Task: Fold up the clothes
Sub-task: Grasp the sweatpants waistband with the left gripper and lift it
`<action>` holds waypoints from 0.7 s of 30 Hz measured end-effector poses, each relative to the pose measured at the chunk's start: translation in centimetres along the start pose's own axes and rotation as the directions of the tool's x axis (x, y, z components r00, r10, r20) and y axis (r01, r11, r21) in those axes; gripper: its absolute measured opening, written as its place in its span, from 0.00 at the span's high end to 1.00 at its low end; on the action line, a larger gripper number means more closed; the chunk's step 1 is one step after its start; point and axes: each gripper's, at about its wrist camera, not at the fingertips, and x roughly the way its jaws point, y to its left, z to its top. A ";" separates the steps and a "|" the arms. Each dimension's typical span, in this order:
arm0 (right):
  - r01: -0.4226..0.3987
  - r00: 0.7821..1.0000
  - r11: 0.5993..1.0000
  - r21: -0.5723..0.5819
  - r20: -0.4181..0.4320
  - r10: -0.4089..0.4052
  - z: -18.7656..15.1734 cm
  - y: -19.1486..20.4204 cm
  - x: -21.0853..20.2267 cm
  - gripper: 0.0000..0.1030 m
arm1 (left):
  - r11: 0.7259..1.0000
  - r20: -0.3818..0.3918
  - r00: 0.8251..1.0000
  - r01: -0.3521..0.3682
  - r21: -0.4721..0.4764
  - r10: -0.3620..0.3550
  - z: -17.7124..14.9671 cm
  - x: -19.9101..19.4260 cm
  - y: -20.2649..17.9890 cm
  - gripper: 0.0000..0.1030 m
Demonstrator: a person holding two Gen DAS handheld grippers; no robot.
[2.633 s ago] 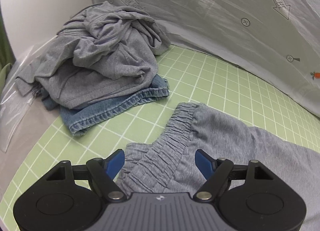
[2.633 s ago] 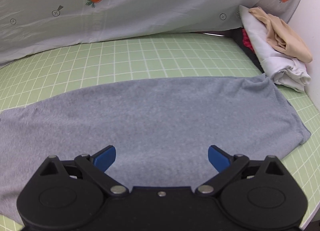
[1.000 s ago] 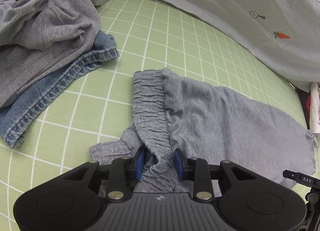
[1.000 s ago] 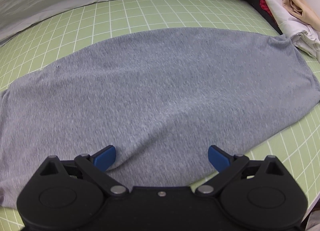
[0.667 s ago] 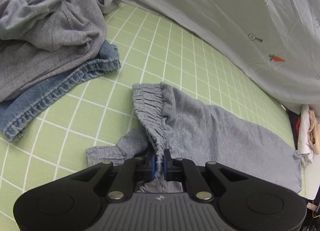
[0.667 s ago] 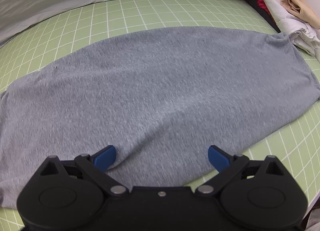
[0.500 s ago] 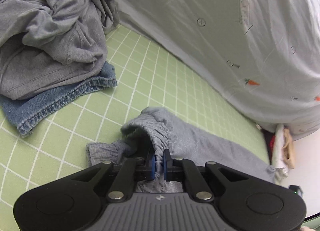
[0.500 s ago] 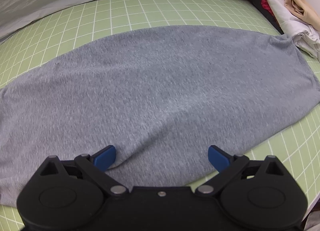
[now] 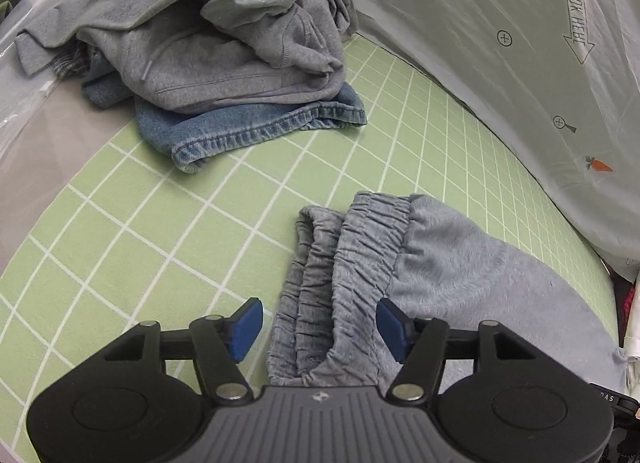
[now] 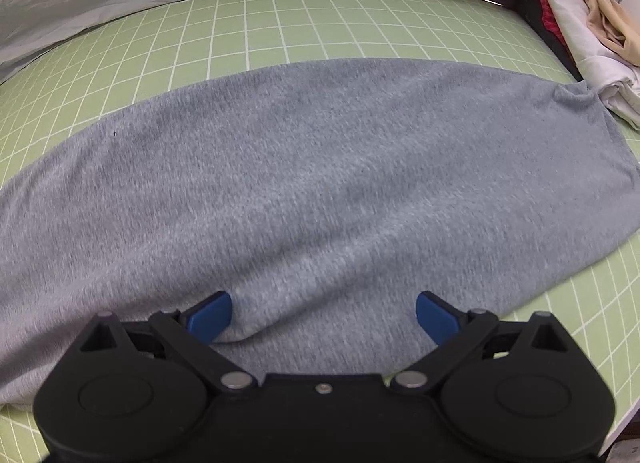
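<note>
1. A green gridded mat (image 9: 168, 231) covers the table, and the grey sweatpants (image 9: 460, 275) lie flat across it, stretching from the left tongs' view into the right tongs' view.
2. At the far left, a crumpled grey hoodie (image 9: 224, 43) is heaped on top of a blue denim garment (image 9: 248, 123); both sit well apart from the sweatpants, with bare mat between.
3. A pale sheet printed with carrots and arrows (image 9: 520, 43) hangs along the far edge of the mat.
4. At the far right, a white folded cloth (image 10: 584, 43) with a beige garment (image 10: 604, 11) on it lies just beside the leg end of the sweatpants; something red and dark shows behind it, too hidden to identify.
5. The gathered elastic waistband (image 9: 352, 263) is bunched in ridges, folded back on itself at the left end of the sweatpants.
6. The left tongs (image 9: 318, 327) are opening, their blue pads parted on either side of the waistband without pressing it; the fabric lies loose between them.
7. The right tongs (image 10: 324, 315) stand wide apart over the middle of the sweatpants; the left pad touches the cloth where it dimples, and nothing is gripped.
</note>
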 end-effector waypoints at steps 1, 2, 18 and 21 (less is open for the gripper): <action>0.000 1.000 1.000 0.001 0.000 0.000 0.0 0.0 -0.1 0.03 | 1.000 -0.009 1.000 0.003 0.002 -0.003 0.1 0.3 -0.1 0.37; 0.001 1.000 1.000 0.002 0.001 -0.001 0.1 -0.1 -0.1 0.03 | 1.000 -0.019 1.000 0.000 0.006 0.000 0.2 0.6 -0.3 0.37; 0.011 1.000 0.998 0.058 0.024 -0.013 0.4 -2.1 -0.4 0.03 | 0.993 -0.033 0.993 -0.117 -0.023 0.117 0.9 2.4 -2.3 0.86; 0.032 0.999 0.998 0.057 0.029 -0.034 0.8 -2.6 -0.5 0.03 | 0.990 -0.007 0.991 -0.132 -0.053 0.132 0.9 2.1 -3.2 0.93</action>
